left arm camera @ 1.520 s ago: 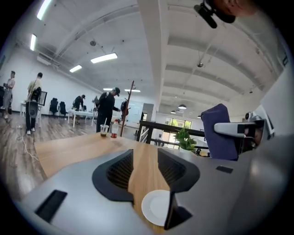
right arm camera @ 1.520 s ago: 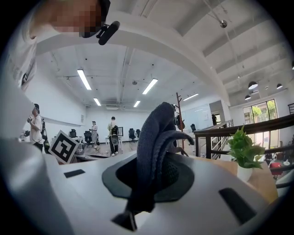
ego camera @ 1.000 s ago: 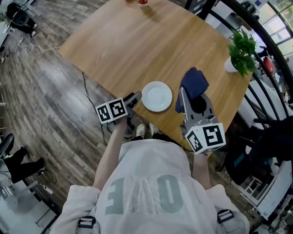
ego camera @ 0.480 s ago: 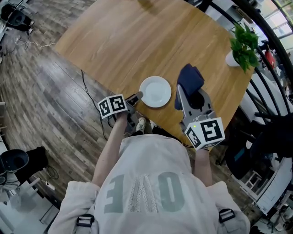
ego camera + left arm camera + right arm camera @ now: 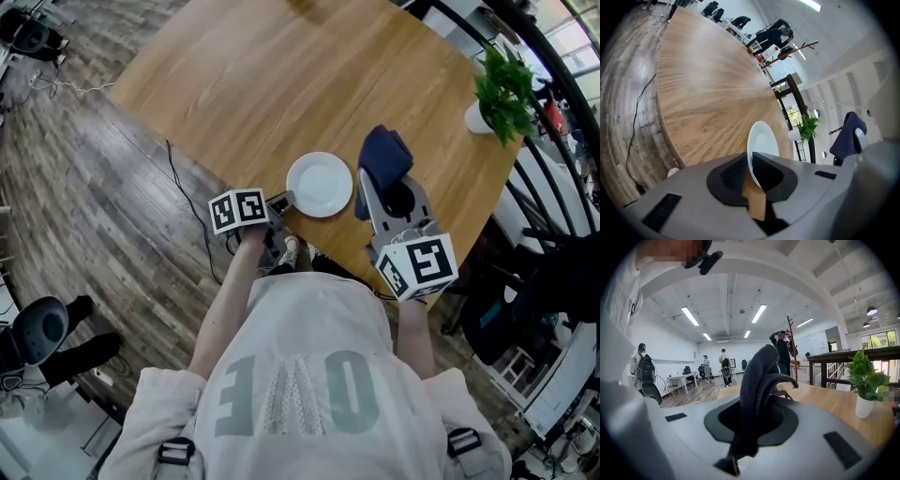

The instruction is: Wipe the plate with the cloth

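A white round plate [image 5: 320, 185] lies near the front edge of the wooden table [image 5: 281, 84]. My left gripper [image 5: 281, 201] is at the plate's near-left rim. In the left gripper view its jaws are closing, with the plate's rim [image 5: 763, 140] between the black pads [image 5: 771, 171] of the left gripper [image 5: 751, 161]. My right gripper [image 5: 378, 190] hovers just right of the plate, shut on a dark blue cloth [image 5: 384, 155]. In the right gripper view the cloth [image 5: 759, 380] stands folded up out of that gripper [image 5: 754, 420].
A potted green plant [image 5: 502, 89] in a white pot stands at the table's right edge. A black railing [image 5: 553, 112] runs beyond it. A cable [image 5: 183, 202] trails on the wooden floor left of the table. Several people [image 5: 724, 366] stand far off in the room.
My left gripper has dropped and moved in to the plate's rim, and its jaws have come together round it. The right gripper with the cloth has sunk slightly.
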A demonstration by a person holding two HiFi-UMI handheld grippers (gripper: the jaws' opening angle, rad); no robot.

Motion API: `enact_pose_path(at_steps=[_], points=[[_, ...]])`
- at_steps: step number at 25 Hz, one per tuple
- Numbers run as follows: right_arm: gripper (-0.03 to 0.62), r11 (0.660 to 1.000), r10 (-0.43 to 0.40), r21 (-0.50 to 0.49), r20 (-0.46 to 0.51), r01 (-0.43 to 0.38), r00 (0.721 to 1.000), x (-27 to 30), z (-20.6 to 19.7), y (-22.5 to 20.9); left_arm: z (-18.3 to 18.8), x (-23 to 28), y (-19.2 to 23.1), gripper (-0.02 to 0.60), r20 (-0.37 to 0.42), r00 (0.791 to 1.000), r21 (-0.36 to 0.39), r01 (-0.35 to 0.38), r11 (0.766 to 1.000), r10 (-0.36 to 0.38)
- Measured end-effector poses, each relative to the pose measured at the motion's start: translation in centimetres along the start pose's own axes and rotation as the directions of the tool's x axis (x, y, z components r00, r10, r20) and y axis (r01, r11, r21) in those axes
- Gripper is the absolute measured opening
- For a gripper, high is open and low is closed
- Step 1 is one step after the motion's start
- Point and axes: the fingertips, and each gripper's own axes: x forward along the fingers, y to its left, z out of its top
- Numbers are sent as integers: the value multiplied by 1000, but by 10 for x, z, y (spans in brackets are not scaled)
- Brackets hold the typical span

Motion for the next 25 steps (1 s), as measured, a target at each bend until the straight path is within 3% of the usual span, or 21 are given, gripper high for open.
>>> enact_pose_path(at_steps=[3, 6, 9, 13, 16, 19, 22, 25], points=[[57, 999, -29, -18, -44, 28, 999, 4, -10, -7, 0, 0, 1, 38, -1, 1000, -10, -1, 1000, 1], [57, 990, -70, -129, -180, 47, 981, 17, -40, -20, 1, 0, 1, 35, 10, 1000, -22, 4, 1000, -3], [57, 946, -98, -323, -383, -34, 918, 34, -91, -29, 0, 1, 1, 34, 14, 1000, -20, 3, 1000, -3], [57, 836, -152, -517, -543, -186, 826, 54, -148, -34, 1, 2, 0, 34, 22, 1000, -13, 0, 1000, 0], [57, 768, -156, -562, -629, -307, 762, 63, -179, -30, 2, 3, -1, 34, 33, 999, -6, -4, 1000, 4], [57, 724, -156, -568, -686, -390, 710, 67, -201, -26, 2, 3, 0, 34, 42, 999, -6, -5, 1000, 5], [57, 700, -165, -577, -704, -421, 690, 71, -209, -23, 4, 1, 0, 34, 47, 999, -5, -4, 1000, 4], [57, 683, -177, -593, -701, -426, 691, 72, -211, -22, 4, 1, 0, 34, 60, 998, 3, -10, 1000, 10]])
